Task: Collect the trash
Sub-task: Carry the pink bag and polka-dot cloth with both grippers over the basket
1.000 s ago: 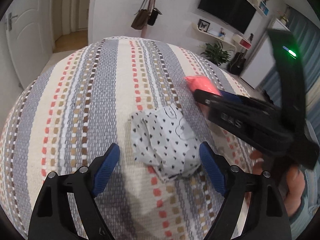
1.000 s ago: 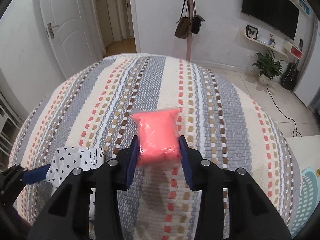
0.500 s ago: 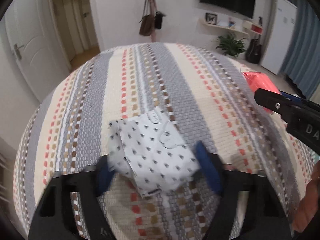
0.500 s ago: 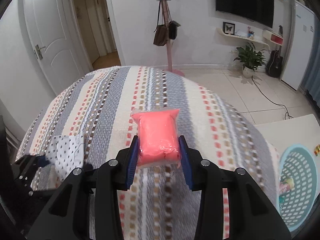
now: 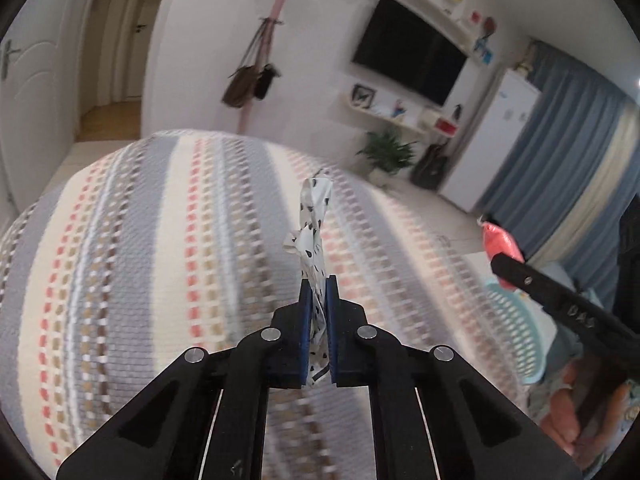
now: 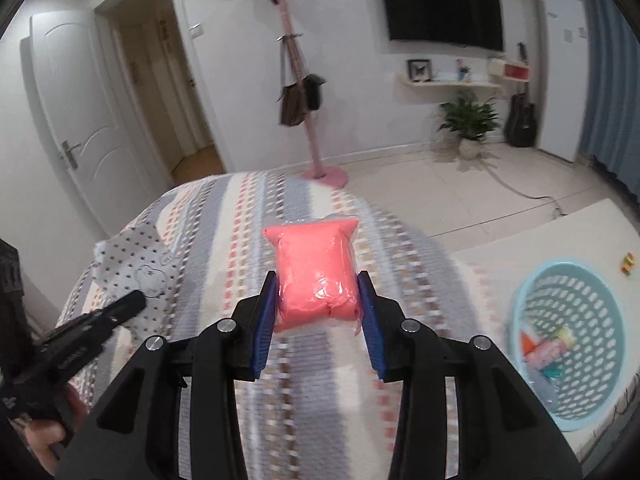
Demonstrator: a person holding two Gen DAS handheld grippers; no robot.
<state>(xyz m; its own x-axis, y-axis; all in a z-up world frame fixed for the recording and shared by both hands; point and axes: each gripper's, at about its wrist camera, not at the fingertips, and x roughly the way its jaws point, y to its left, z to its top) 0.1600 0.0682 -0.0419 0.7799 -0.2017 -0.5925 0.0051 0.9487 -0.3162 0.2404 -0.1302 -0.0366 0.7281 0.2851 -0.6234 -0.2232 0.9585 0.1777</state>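
Observation:
My left gripper (image 5: 318, 284) is shut on a white wrapper with black dots (image 5: 314, 216), pinched edge-on and lifted above the striped bed cover (image 5: 160, 248). The same wrapper shows in the right wrist view (image 6: 136, 260), with the left gripper (image 6: 134, 304) at the lower left. My right gripper (image 6: 316, 280) is shut on a pink plastic packet (image 6: 316, 268), held above the bed; the packet also shows in the left wrist view (image 5: 500, 242). A light blue plastic basket (image 6: 520, 308) with some trash inside stands on the floor to the right of the bed.
A pink coat stand (image 6: 304, 92) with bags hangs beyond the bed's foot. A potted plant (image 6: 468, 120), a guitar (image 6: 522, 116), a wall television (image 6: 440, 12) and a white door (image 6: 76, 120) lie around the room. A cable (image 6: 520, 192) crosses the tiled floor.
My left gripper closed on the dotted wrapper and lifted it off the bed. My right gripper, still holding the pink packet, swung right, bringing the blue basket into view.

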